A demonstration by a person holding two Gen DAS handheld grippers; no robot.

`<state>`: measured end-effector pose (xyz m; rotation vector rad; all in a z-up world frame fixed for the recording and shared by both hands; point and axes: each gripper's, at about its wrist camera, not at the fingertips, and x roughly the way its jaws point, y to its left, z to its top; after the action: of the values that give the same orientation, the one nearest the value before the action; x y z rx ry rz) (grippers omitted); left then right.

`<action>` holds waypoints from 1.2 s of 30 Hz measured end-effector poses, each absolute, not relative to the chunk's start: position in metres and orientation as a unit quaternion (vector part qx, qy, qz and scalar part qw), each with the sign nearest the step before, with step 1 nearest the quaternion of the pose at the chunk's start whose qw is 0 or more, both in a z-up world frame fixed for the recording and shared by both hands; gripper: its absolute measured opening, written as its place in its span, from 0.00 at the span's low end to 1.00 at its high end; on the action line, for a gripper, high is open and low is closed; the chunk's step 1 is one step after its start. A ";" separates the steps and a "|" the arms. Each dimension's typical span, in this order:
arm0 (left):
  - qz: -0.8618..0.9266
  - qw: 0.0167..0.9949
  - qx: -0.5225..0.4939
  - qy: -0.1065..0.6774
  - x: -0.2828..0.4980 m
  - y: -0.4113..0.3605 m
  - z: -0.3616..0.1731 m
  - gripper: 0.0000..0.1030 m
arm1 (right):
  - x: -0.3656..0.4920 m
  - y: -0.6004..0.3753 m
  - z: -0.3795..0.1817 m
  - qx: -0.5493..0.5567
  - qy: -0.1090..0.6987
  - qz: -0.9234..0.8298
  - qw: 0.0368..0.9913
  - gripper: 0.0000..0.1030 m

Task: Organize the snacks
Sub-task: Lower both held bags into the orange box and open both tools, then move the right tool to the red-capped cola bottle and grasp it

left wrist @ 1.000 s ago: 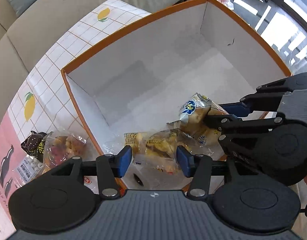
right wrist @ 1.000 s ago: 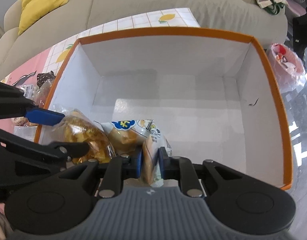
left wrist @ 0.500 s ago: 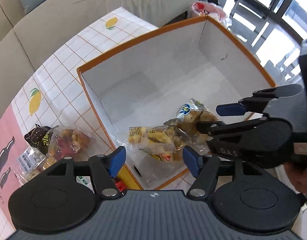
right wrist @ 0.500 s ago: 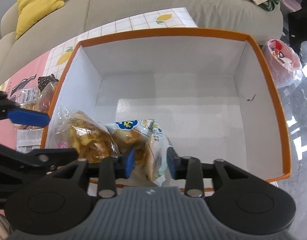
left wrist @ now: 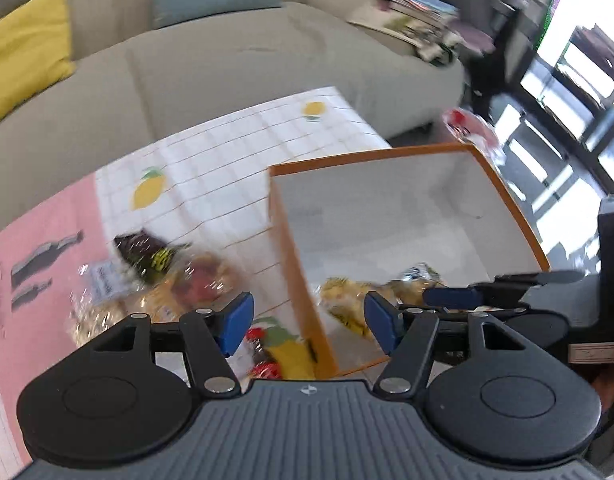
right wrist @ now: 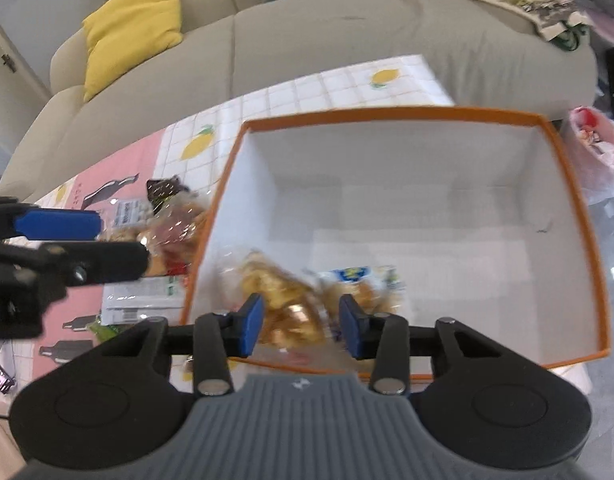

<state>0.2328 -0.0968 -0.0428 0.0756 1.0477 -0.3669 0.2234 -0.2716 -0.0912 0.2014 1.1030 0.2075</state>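
An orange-rimmed white box (right wrist: 575, 216) (left wrist: 503, 192) sits on the table. Two clear snack bags lie in its near left corner: a yellow-snack bag (right wrist: 275, 284) (left wrist: 343, 296) and a blue-labelled bag (right wrist: 359, 280) (left wrist: 419, 274). My left gripper (left wrist: 309, 322) is open and empty above the box's left wall. My right gripper (right wrist: 301, 322) is open and empty above the two bags. A pile of loose snack bags (left wrist: 159, 280) (right wrist: 167, 220) lies on the table left of the box.
A white boxed item (right wrist: 143, 300) and small red and yellow packets (left wrist: 275, 352) lie by the box's near left corner. A beige sofa (right wrist: 347, 40) with a yellow cushion (right wrist: 131, 28) stands behind the table. A pink plastic bag (right wrist: 595, 152) sits beyond the box's right side.
My right gripper has opened and let go of the blue-labelled bag, which now lies in the box. Both grippers have pulled back and up; the left one has swung left.
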 end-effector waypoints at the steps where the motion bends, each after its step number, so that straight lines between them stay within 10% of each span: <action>1: -0.171 0.849 0.026 0.499 0.232 -0.090 -0.044 0.71 | 0.226 -0.268 -0.096 0.097 0.525 0.097 0.840 0.28; 17: -0.121 0.849 -0.002 0.515 0.219 -0.038 -0.077 0.71 | 0.250 -0.239 -0.110 0.102 0.526 0.072 0.841 0.19; 36: -0.112 0.894 -0.009 0.435 0.138 0.044 -0.072 0.72 | 0.143 -0.173 -0.055 0.105 0.374 0.111 0.915 0.38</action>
<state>0.1384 0.0442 -0.0722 -0.0184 0.9018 -0.2324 0.1433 -0.1731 -0.0547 0.2157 0.7709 0.2291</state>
